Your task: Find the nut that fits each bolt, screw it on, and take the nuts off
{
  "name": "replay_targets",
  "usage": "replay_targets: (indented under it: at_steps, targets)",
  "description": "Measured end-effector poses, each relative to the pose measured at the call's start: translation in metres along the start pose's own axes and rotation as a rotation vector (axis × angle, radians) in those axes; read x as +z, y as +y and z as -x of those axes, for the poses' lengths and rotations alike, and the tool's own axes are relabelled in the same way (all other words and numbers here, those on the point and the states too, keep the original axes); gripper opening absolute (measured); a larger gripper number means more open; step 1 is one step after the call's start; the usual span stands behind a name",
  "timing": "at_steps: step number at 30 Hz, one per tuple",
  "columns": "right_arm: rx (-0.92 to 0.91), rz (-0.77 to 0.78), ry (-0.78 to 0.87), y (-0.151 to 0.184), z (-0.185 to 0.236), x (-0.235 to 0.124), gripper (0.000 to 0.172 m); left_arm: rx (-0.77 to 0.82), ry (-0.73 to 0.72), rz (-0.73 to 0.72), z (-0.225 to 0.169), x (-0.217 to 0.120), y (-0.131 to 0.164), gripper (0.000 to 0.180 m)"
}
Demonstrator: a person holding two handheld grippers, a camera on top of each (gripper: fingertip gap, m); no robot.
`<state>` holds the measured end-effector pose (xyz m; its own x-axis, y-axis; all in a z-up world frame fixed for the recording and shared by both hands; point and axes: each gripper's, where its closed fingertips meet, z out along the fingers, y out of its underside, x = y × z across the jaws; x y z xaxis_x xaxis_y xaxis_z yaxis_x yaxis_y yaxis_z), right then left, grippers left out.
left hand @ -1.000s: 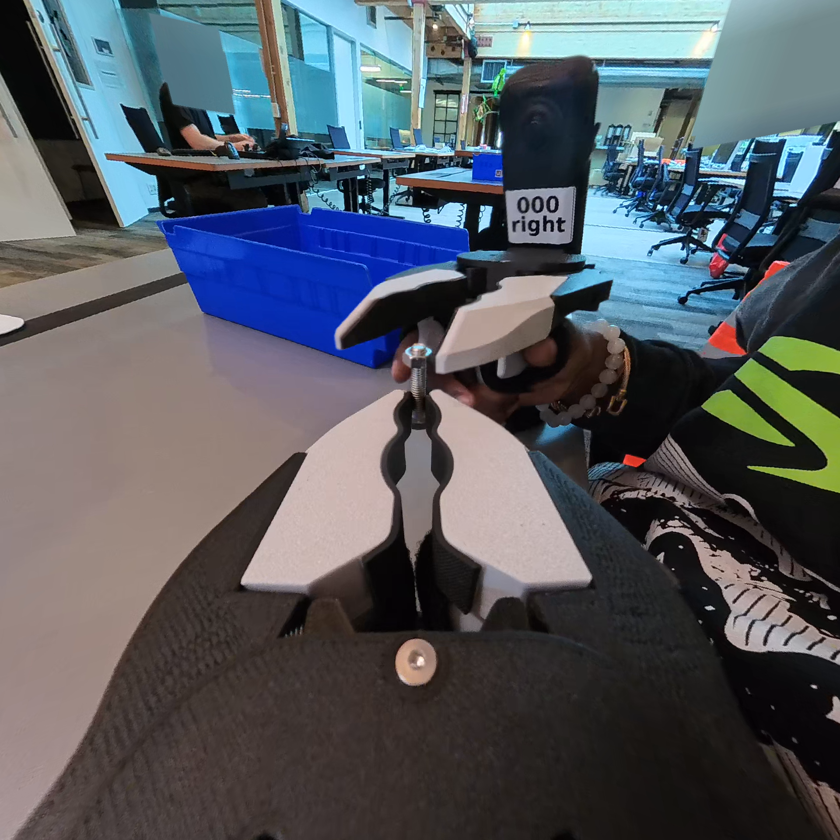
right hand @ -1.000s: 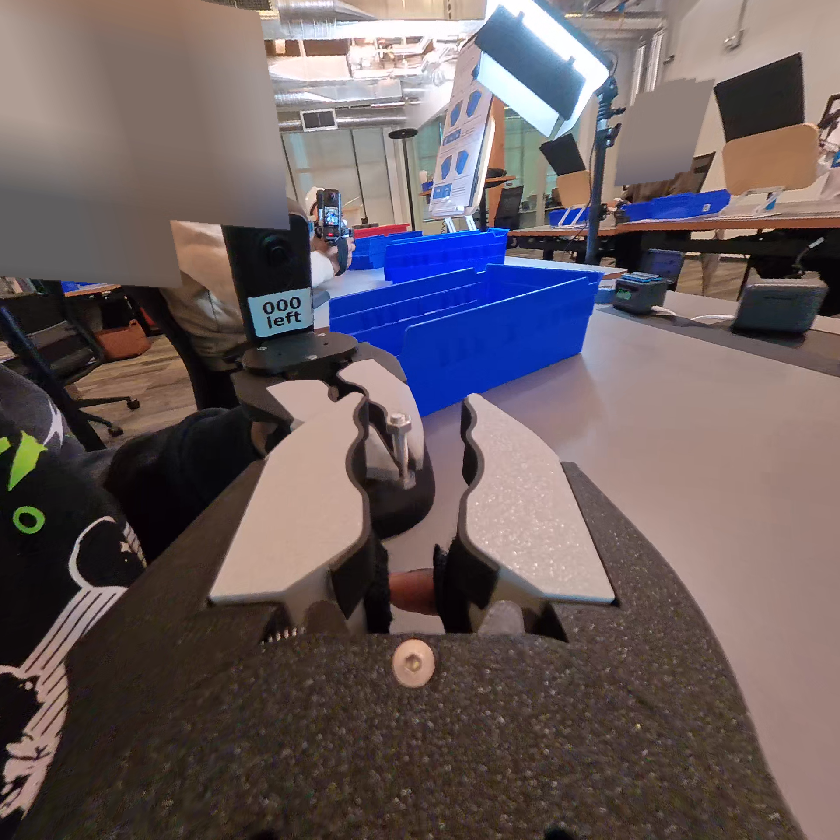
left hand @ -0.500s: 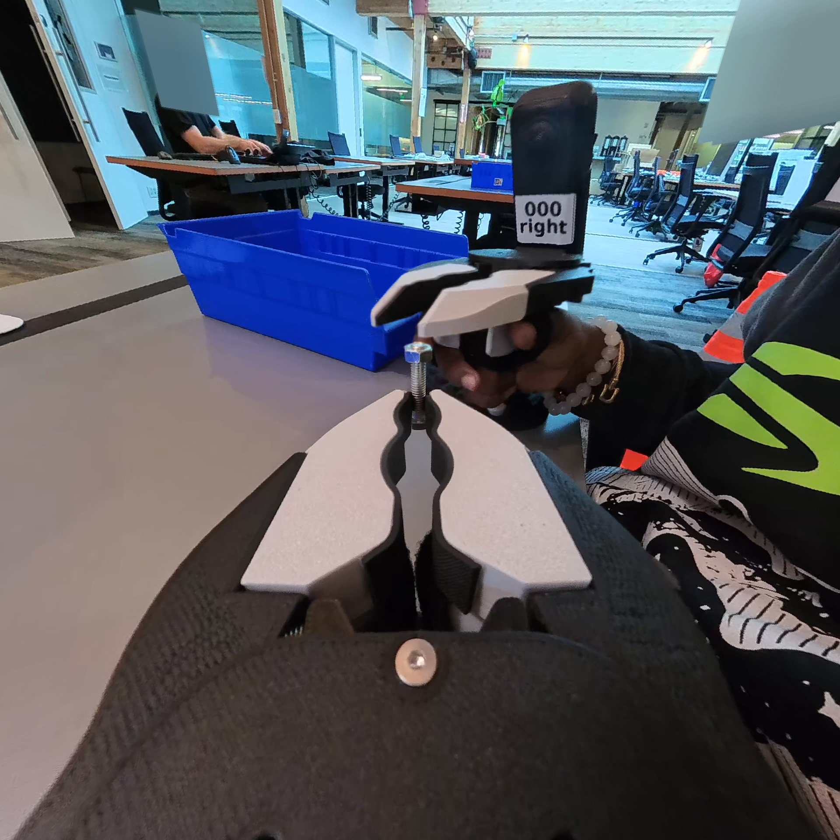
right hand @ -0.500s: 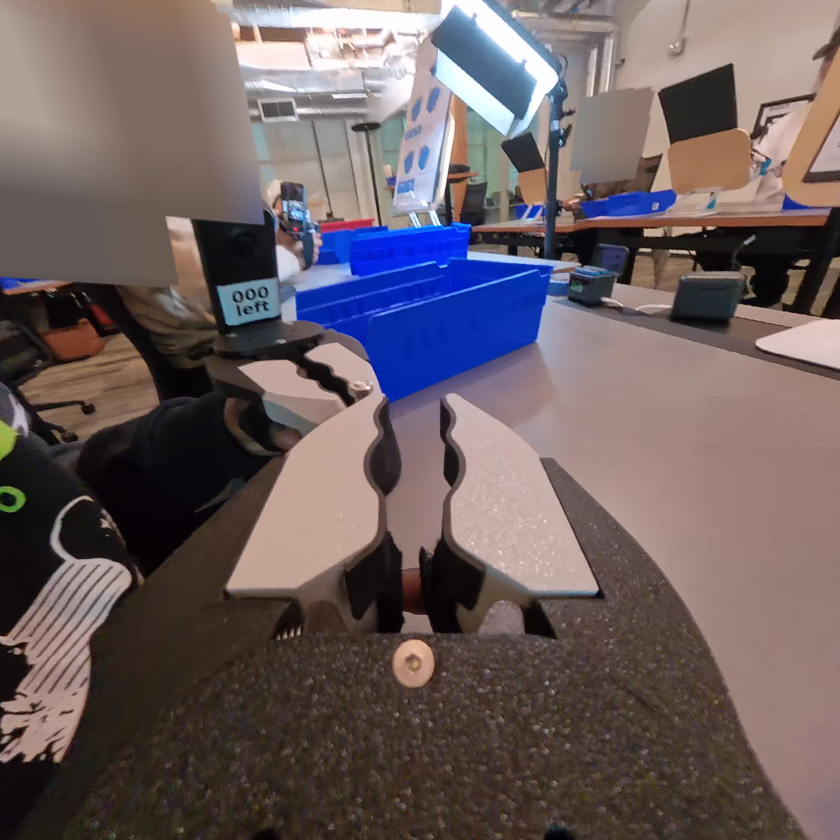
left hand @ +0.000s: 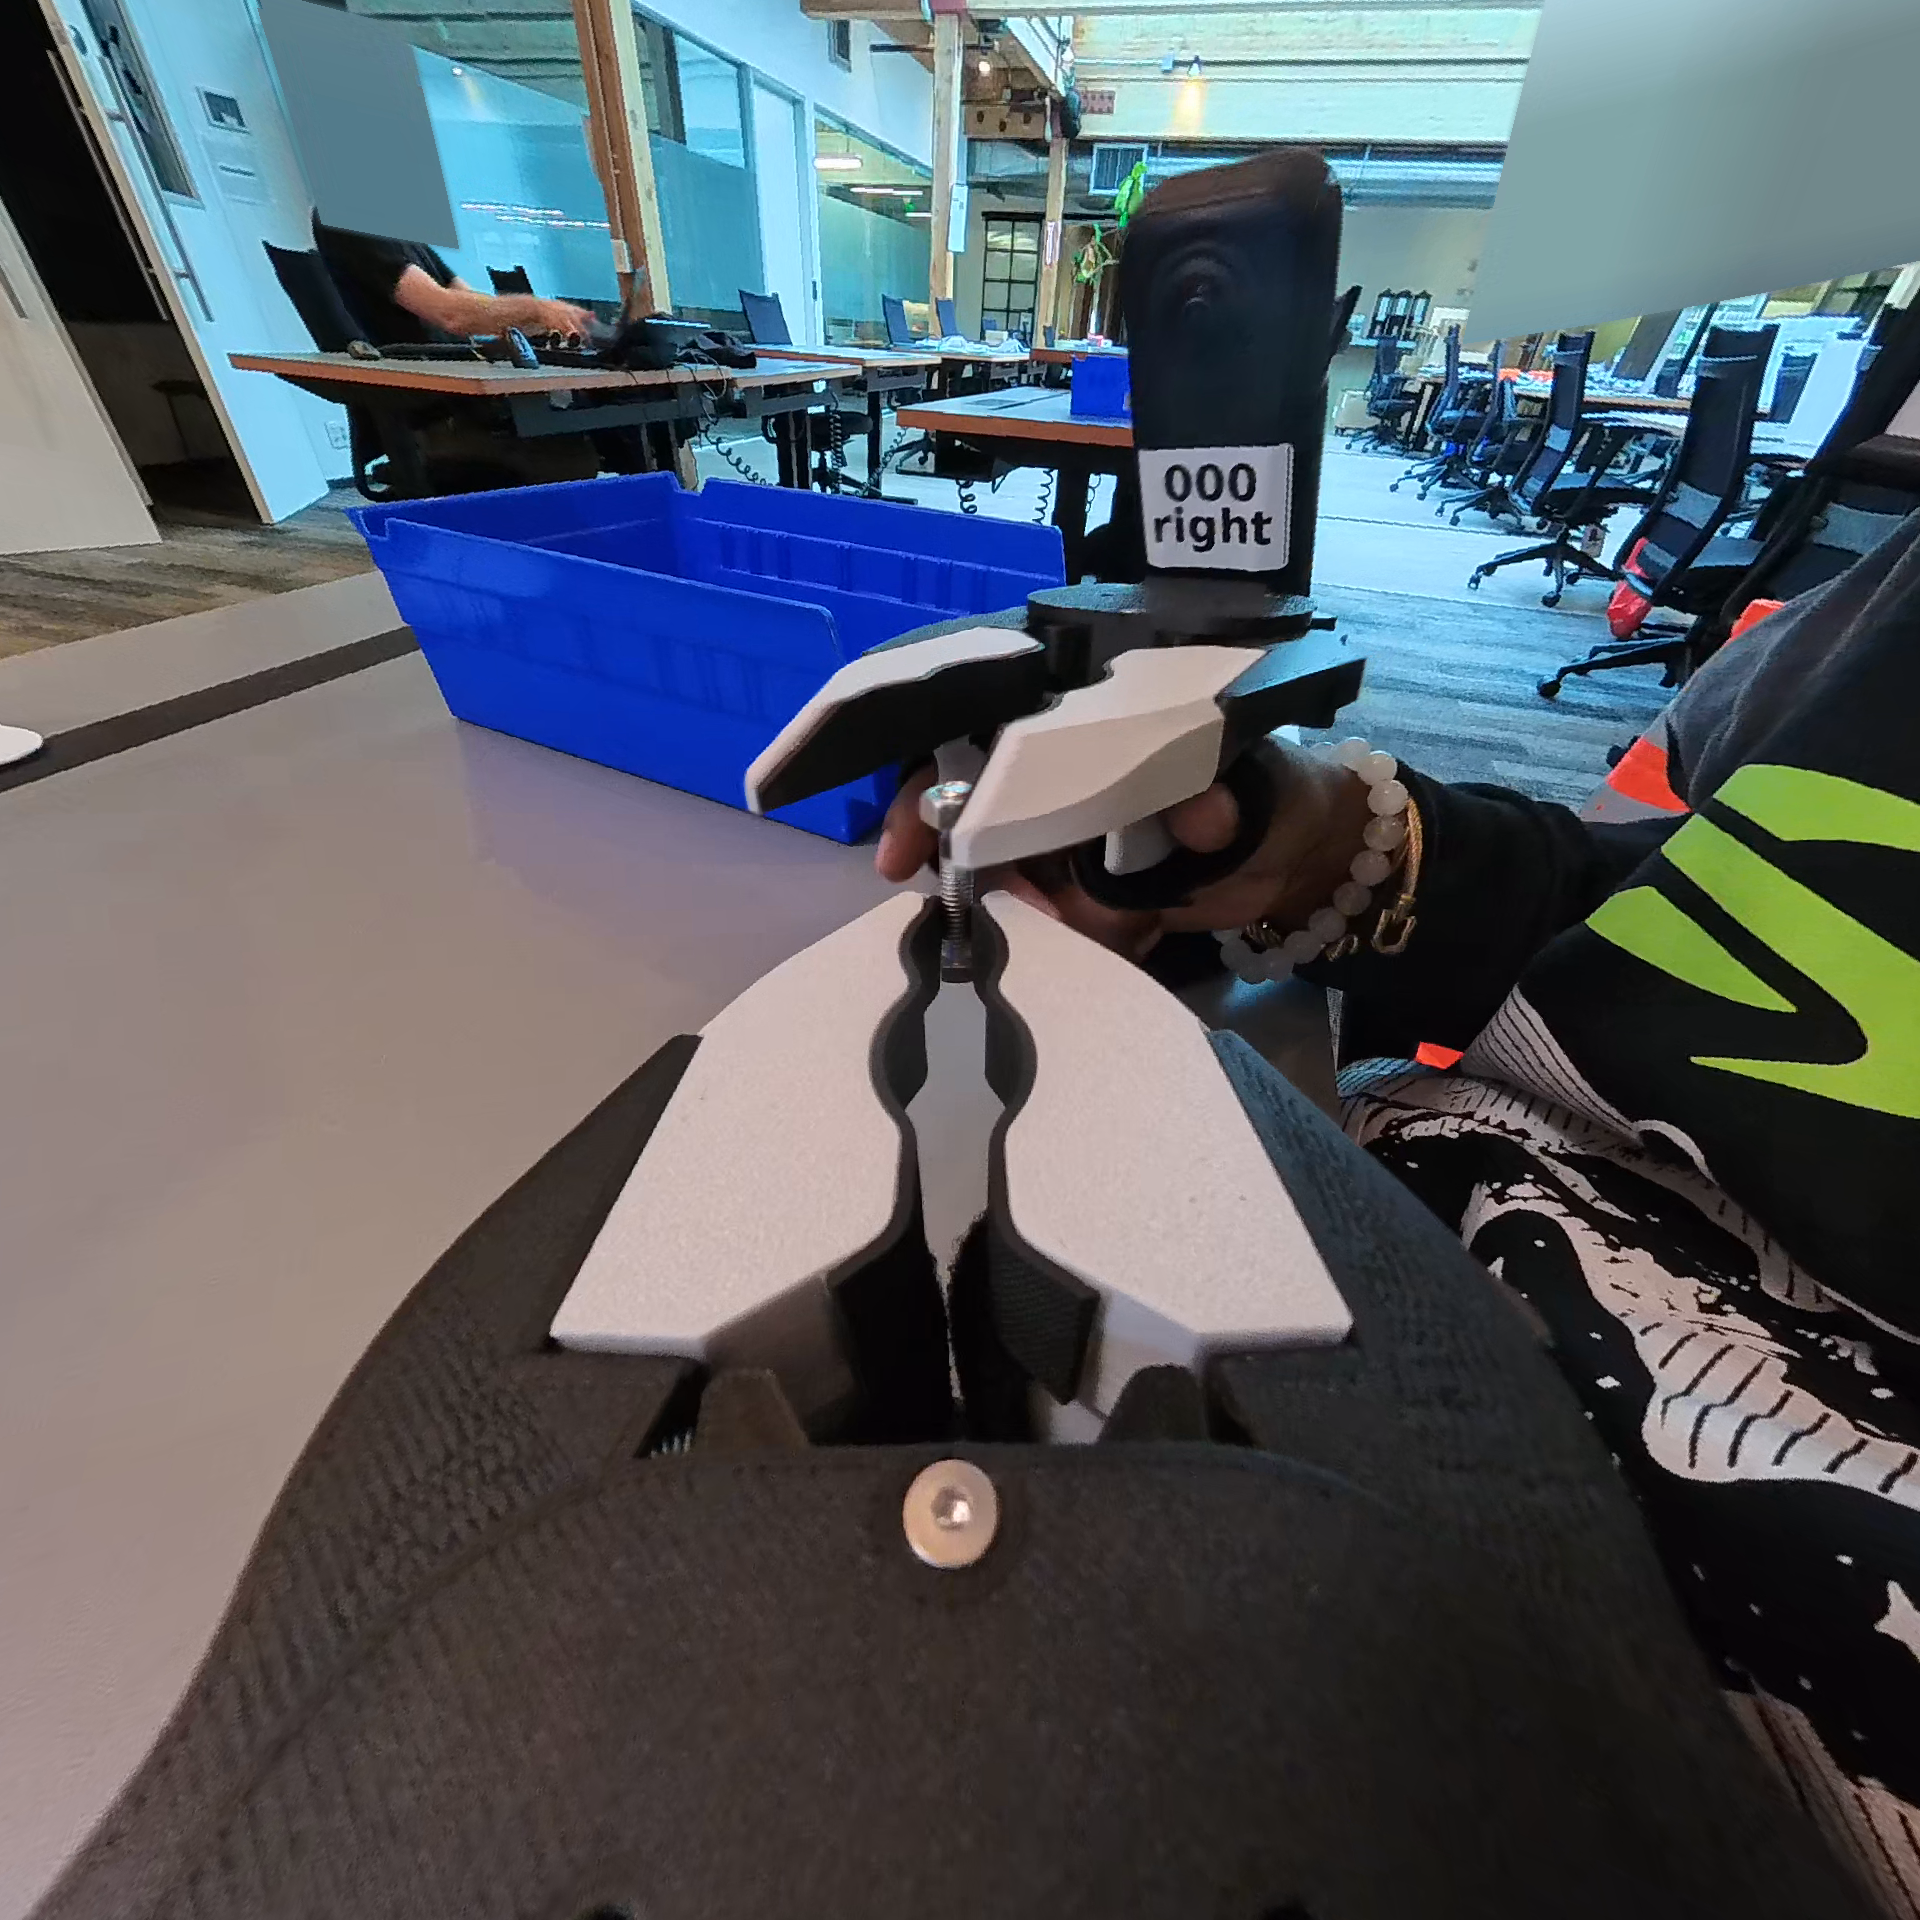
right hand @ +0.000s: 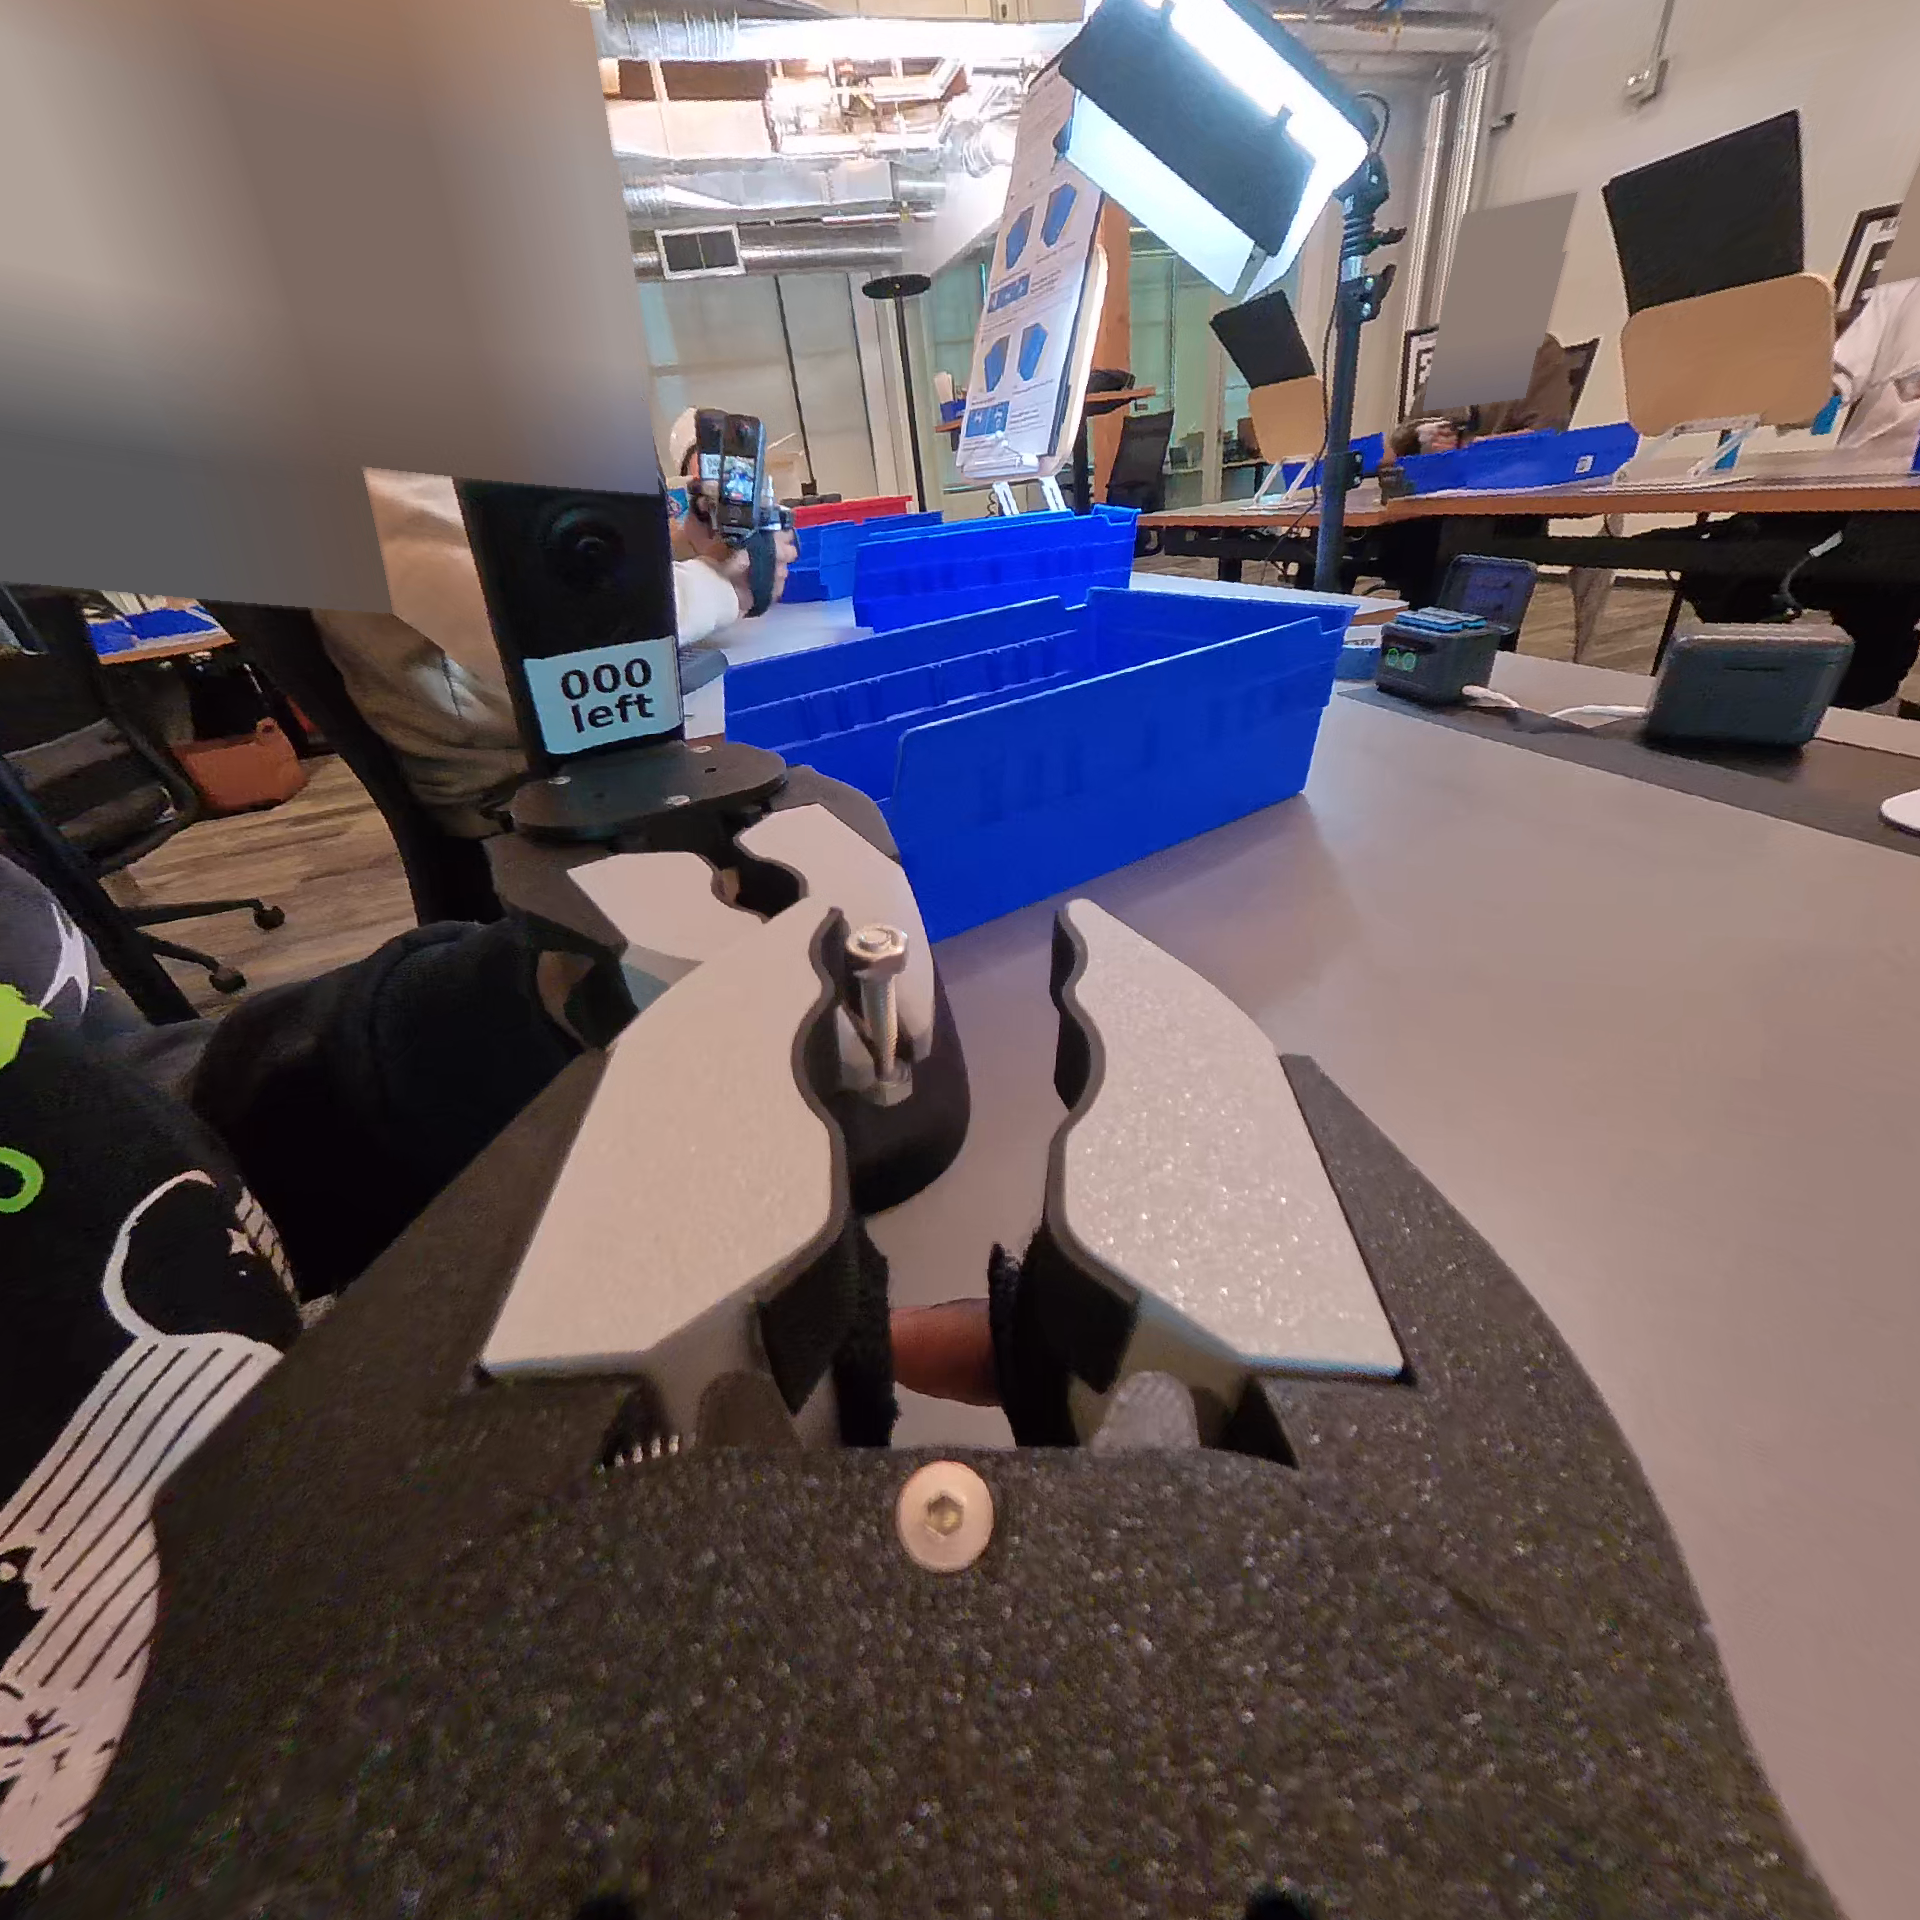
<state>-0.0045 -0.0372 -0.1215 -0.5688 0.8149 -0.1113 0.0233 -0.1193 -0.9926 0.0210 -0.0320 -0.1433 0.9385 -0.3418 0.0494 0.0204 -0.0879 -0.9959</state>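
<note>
My left gripper is shut on the lower end of a silver bolt and holds it upright above the grey table. A nut sits on the thread in the notch between the pads. My right gripper is open, and its fingers stand on either side of the bolt's head. The bolt is close to the left finger, and the pads do not press on it. The right gripper also shows in the left wrist view, held by a hand with a bead bracelet.
A blue bin stands on the table beyond the grippers; it also shows in the right wrist view. Two small dark devices lie at the table's far right. A light panel on a stand rises behind. The person's patterned sleeve is at right. Left and right tips are no more than a few centimetres apart.
Half a second ago the right gripper had narrowed and drawn back from the bolt. It has now opened again and come back around the bolt's head. The left gripper kept its hold.
</note>
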Motion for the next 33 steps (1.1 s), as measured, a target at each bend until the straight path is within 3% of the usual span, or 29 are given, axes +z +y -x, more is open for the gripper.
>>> replay_targets:
  at_steps: [4, 7, 9, 16, 21, 28, 30, 33]
  targets:
    - [-0.006, 0.003, 0.022, -0.003, -0.006, -0.014, 0.039, -0.021, -0.002, -0.019, 0.002, -0.002, -0.002, 0.005]
    - [-0.012, -0.011, 0.099, -0.005, -0.02, -0.029, 0.022, -0.018, 0.002, -0.024, 0.001, -0.002, -0.003, 0.005]
    - [0.003, -0.036, 0.081, -0.01, -0.018, -0.033, 0.019, -0.019, 0.003, -0.021, 0.001, -0.002, -0.002, 0.005]
    - [-0.008, -0.018, -0.027, -0.007, 0.006, -0.005, 0.039, -0.005, 0.001, -0.008, 0.0, -0.001, -0.001, 0.005]
    - [0.012, -0.008, -0.021, -0.003, 0.005, 0.006, 0.04, -0.002, 0.003, -0.008, 0.0, -0.001, -0.001, 0.005]
    - [0.011, -0.006, -0.007, -0.003, 0.0, -0.005, 0.037, -0.01, 0.005, -0.015, 0.0, -0.001, -0.002, 0.005]
    - [0.001, 0.0, 0.003, -0.003, -0.002, -0.013, 0.036, -0.019, 0.002, -0.02, 0.001, -0.002, -0.002, 0.005]
    - [-0.016, 0.0, 0.094, -0.004, -0.019, -0.029, 0.013, -0.019, 0.008, -0.03, 0.001, -0.003, -0.003, 0.005]
